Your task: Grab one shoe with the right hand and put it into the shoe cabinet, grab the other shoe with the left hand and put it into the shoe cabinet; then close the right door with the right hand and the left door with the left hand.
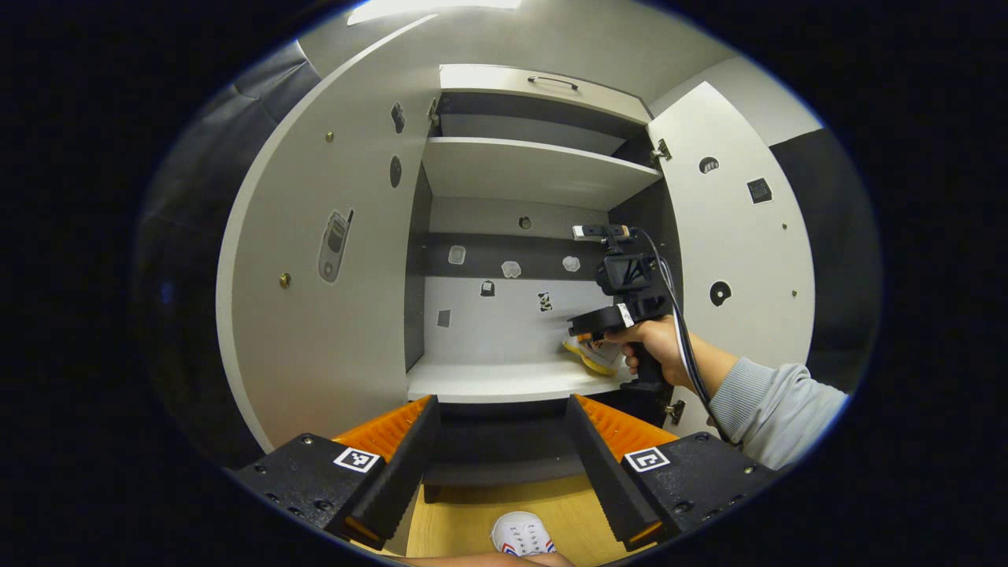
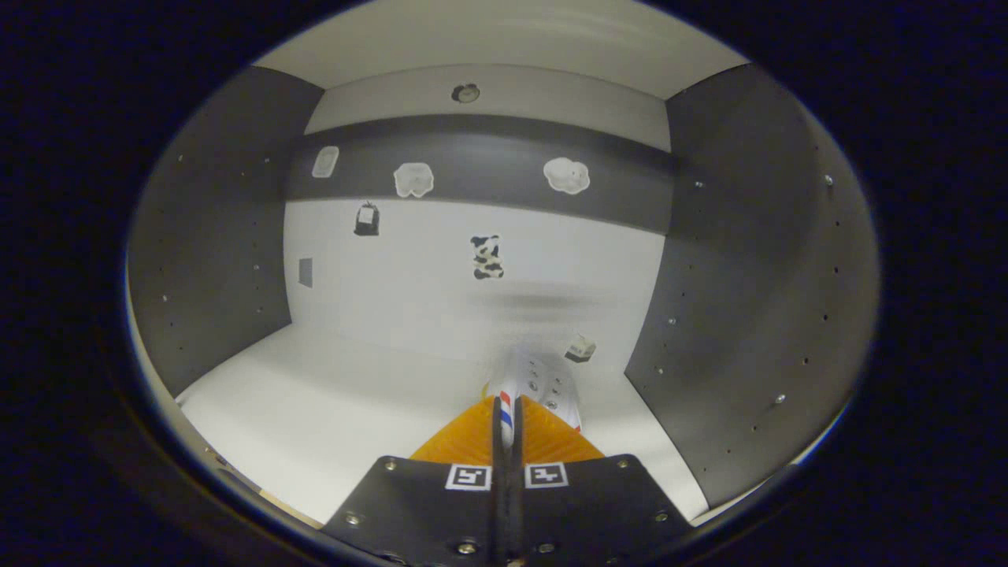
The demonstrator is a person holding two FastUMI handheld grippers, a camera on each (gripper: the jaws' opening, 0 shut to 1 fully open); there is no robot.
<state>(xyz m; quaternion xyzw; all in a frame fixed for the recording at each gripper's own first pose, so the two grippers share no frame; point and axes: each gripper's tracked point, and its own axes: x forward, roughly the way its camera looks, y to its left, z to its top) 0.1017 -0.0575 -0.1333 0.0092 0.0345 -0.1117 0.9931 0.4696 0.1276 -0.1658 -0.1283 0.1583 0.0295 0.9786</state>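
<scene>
In the left gripper view the shoe cabinet point(image 1: 520, 177) fills the middle of the frame, w/ both doors open: the left door point(image 1: 315, 268) at centre-left and the right door point(image 1: 740, 236) at the right. The left gripper point(image 1: 500, 441) is at the bottom of the frame, its fingers wide apart and nothing between them. Below it, at the bottom centre, one white shoe point(image 1: 521, 535) lies on the wooden floor point(image 1: 465, 520).

At centre-right of the same view a hand point(image 1: 657, 346) in a grey sleeve point(image 1: 780, 402) holds the right gripper point(image 1: 602, 319) inside the cabinet, just over the lower shelf point(image 1: 488, 378). Under it a shoe w/ a yellow sole point(image 1: 592, 354) is at the right part of that shelf, near the right side wall.

In the right gripper view the right gripper point(image 2: 508, 417) is at the bottom centre, its fingers pressed nearly together on a thin edge of the other shoe point(image 2: 543, 382), white w/ red and blue stripes. The shoe points toward the back wall point(image 2: 441, 276), in the lower right part of the compartment. Whether it touches the shelf point(image 2: 331, 394) or hangs a bit over it, I cannot tell. Small stickers are on the back wall.
</scene>
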